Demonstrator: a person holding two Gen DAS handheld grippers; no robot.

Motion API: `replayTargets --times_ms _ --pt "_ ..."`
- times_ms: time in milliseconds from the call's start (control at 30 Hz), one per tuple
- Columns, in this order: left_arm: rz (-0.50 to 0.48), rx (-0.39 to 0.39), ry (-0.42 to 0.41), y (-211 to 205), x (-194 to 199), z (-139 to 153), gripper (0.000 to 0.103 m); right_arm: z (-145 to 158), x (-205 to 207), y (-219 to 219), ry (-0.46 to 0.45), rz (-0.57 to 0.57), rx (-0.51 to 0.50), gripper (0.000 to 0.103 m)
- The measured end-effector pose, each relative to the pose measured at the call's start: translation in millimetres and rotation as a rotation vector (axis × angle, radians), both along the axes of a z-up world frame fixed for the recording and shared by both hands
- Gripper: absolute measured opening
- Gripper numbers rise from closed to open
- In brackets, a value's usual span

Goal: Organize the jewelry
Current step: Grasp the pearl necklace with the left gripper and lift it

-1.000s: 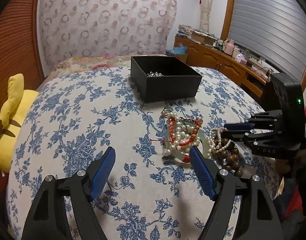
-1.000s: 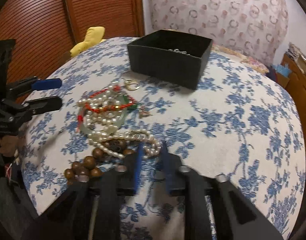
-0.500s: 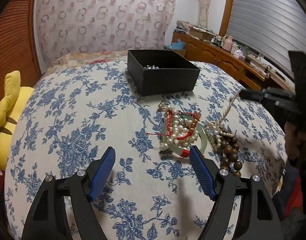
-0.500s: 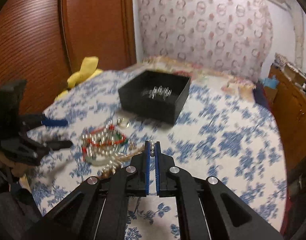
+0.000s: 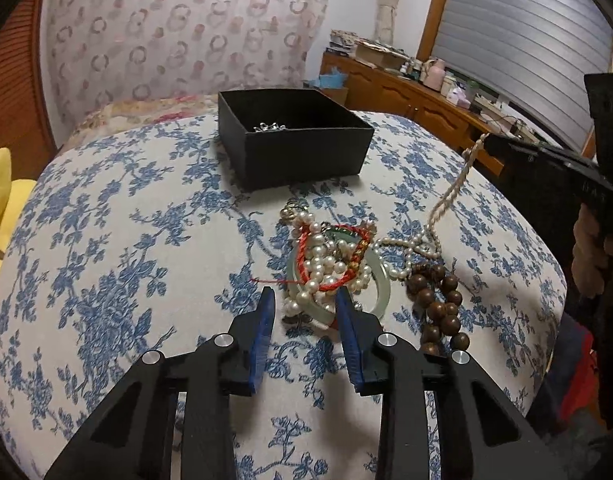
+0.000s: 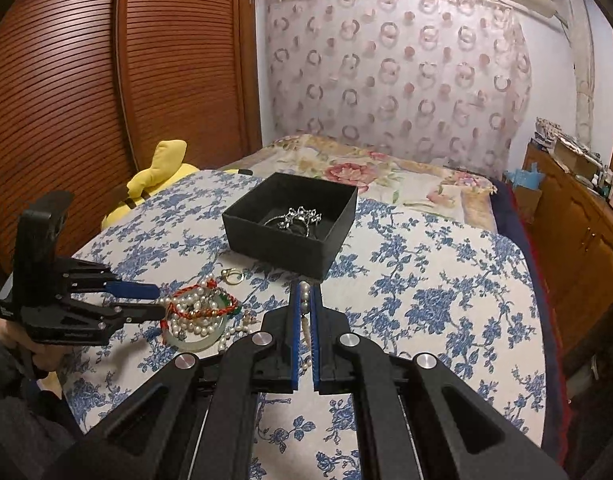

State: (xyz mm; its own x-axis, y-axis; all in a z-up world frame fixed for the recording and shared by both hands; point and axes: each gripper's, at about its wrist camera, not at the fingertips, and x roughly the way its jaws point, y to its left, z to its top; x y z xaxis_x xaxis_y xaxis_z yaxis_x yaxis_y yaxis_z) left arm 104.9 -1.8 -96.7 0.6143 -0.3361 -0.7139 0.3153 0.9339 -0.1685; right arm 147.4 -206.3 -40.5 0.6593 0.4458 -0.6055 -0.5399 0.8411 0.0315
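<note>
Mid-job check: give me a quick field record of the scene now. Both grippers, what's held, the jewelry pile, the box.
right gripper: shut on pearl necklace, lifted, its lower end trailing to the pile
left gripper: open, fingers either side of the jade bangle, near edge of pile
pile: pearl strands, red cord bracelet, bangle, wooden bead bracelet, tangled on the floral bedspread
loose item: gold ring between pile and box
black box: open, silver jewelry inside
</note>
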Motion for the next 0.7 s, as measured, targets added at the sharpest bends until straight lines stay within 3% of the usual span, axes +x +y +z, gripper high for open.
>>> replayTargets --times_ms 100,133,233,433,700 --pt "-0.003 0.005 0.006 -1.5 4.4 -1.2 0.023 -3.6 -0.8 2.7 0.008 0.006 -0.004 0.005" --pt "-0.006 0.008 0.006 -2.4 5.3 -1.6 0.014 -4.4 -1.3 3.5 0.009 0.007 -0.004 0.005" --pt "-0.011 0.013 -0.002 -2.8 5.2 0.5 0.007 -6.4 -2.8 4.6 0.011 0.011 -0.006 0.005" --pt "-0.009 -0.024 -0.015 1.3 5.5 14.9 0.007 -7.0 -4.0 5.1 0.010 0.009 -0.002 0.005" --pt "-0.011 -0.048 -0.098 1.7 6.1 58.3 0.007 0.5 -8.4 6.3 -0.007 0.013 0.010 0.005"
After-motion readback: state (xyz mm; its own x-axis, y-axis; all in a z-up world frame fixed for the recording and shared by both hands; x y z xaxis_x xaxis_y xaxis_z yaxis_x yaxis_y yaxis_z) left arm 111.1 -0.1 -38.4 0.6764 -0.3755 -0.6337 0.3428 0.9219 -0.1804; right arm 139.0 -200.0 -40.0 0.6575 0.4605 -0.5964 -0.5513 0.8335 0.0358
